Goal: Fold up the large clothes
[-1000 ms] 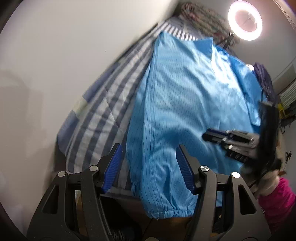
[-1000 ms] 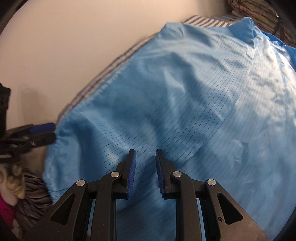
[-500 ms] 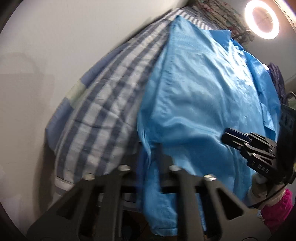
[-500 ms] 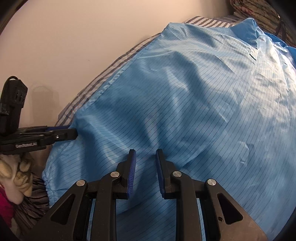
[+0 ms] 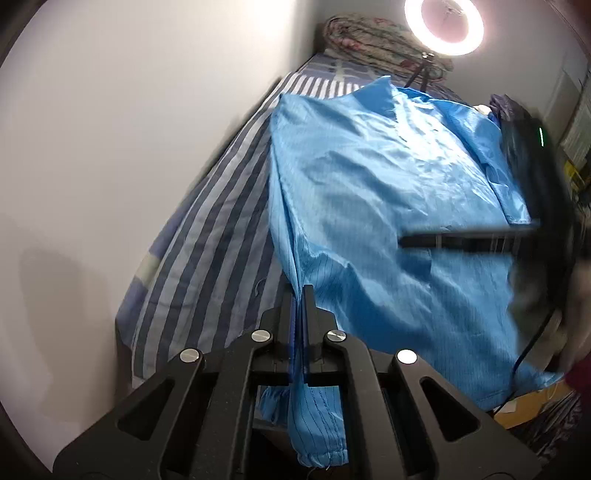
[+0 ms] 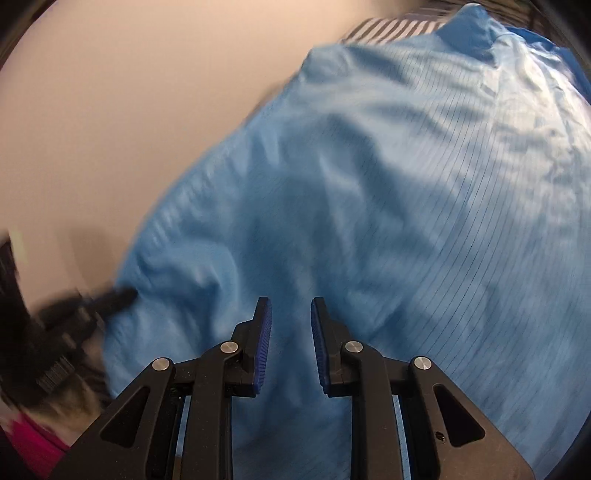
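Here the big blue coat [image 5: 388, 206] lies long-ways on the striped bed [image 5: 207, 258], its collar at the far end near the ring light [image 5: 443, 26] and its bottom end hanging over the near edge of the bed. The left gripper [image 5: 298, 295] points down at a slant and is pinched tight on the coat's left edge; a sleeve cuff dangles below it. The right gripper [image 6: 291, 314] also tilts down over the coat's near part. Its jaws have just been opening wider. Cloth lies under the gap between them, but the pads do not press it. In the left view the right gripper is a dark blurry bar over the coat. A white wall [image 5: 129, 129] runs close along the bed's left side. A strip of bare striped bed shows between the coat and that wall.
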A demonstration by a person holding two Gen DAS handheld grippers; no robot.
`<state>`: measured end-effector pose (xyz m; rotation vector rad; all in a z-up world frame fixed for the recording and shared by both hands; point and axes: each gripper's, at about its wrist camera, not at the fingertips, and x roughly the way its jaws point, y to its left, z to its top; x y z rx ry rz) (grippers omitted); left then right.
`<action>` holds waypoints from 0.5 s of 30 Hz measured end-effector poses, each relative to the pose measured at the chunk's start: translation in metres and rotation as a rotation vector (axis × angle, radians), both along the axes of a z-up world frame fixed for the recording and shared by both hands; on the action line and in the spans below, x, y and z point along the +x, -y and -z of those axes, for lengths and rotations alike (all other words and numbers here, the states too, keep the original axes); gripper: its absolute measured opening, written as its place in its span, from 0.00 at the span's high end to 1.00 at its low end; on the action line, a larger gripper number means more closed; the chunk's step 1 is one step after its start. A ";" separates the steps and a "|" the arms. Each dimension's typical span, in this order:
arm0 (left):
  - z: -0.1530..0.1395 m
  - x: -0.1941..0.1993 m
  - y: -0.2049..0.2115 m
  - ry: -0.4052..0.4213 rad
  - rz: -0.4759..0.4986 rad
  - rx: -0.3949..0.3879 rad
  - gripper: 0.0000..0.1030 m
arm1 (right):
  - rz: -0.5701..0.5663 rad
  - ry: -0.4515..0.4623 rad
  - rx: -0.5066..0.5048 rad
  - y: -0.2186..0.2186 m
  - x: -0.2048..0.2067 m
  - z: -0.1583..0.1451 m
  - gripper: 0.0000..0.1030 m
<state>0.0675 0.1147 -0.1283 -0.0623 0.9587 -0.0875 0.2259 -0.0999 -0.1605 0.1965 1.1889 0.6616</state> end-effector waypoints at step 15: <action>-0.011 -0.009 0.027 0.078 0.088 0.060 1.00 | 0.042 -0.006 -0.098 -0.100 0.100 -0.043 0.40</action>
